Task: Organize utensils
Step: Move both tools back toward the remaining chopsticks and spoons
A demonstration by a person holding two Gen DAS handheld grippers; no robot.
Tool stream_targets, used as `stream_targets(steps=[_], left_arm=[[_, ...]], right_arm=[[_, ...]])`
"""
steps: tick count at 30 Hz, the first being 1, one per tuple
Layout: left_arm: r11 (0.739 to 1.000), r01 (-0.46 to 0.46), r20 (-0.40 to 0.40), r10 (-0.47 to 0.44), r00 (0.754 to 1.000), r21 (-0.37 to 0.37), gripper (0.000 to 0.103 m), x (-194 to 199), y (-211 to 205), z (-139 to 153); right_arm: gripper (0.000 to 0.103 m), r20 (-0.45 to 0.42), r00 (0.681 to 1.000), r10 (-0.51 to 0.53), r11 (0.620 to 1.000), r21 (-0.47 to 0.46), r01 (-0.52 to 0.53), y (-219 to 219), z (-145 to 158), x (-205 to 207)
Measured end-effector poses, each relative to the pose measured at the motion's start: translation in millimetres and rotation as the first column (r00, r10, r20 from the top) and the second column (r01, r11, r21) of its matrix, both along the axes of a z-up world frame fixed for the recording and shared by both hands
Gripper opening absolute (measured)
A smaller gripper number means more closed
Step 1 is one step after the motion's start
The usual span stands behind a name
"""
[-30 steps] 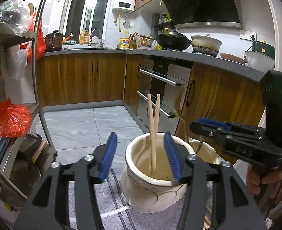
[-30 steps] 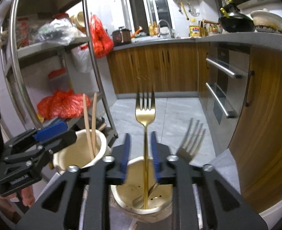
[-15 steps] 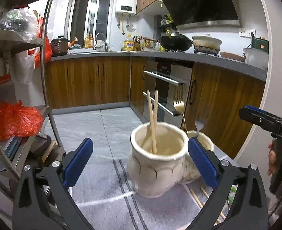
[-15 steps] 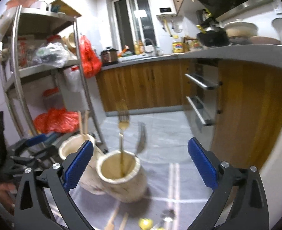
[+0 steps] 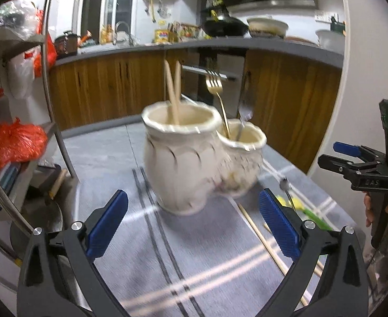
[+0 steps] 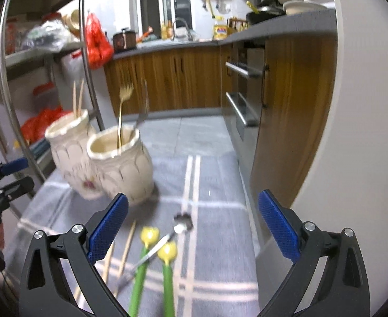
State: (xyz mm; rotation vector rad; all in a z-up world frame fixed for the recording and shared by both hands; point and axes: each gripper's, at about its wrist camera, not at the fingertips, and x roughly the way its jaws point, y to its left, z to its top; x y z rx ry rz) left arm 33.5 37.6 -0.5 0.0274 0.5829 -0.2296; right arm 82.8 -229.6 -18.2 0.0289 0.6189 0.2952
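Both my sets of fingers are released, spread as wide as they go, nothing between them; the jaws have just been opening. Left fingers (image 5: 192, 223) point down at the bigger cream jar (image 5: 180, 158), which sits just ahead of them on the grey striped cloth (image 5: 146, 251) covering the surface. A pair of chopsticks (image 5: 173, 89) stands upright in it, leaning on the rim, so that jar looks like the chopstick holder. Touching it on the far right side is the smaller jar (image 5: 242, 158), holding a gold fork (image 5: 216, 92) and a silver fork (image 5: 244, 108), handles down, tines up, so forks get sorted there.

Right fingers (image 6: 192, 223) hover over what's not sorted yet: two green-handled utensils with yellow tulip ends (image 6: 158, 243), a silver spoon (image 6: 167, 237) lying across them, and loose chopsticks (image 6: 127, 240) just inside my left pad (image 6: 109, 224). All lie flat on the cloth, near my tips, well short of the jars ahead-left.

My guess: task partway done, next grab is from this loose pile. Flat thin items, so pinching low on the cloth will be fiddly. Frames are motion-blurred, small detail unclear.
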Motion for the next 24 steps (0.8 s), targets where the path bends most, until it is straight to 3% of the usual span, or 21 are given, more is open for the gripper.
stream_targets(steps=[8, 14, 24], left_arm=[[0.995, 0.094, -0.121, -0.09, 0.989, 0.023, 0.097, -14.8, -33.9, -36.0], [0.991, 0.125, -0.125, -0.119, 0.985, 0.041, 0.097, -23.3, -46.1, -39.6], [0.991, 0.128, -0.153, -0.12, 0.981, 0.047, 0.097, -32.1, -58.4, -43.8]], right_arm=[[0.098, -0.005, 1.0, 0.024, 1.0, 0.014, -0.024, -5.6, 6.7, -19.3], [0.098, 0.013, 0.998, 0.061, 0.998, -0.003, -0.061, -8.4, 15.2, -37.8], [0.098, -0.067, 0.997, 0.025, 1.0, -0.01, -0.026, -17.5, -18.1, -42.9]])
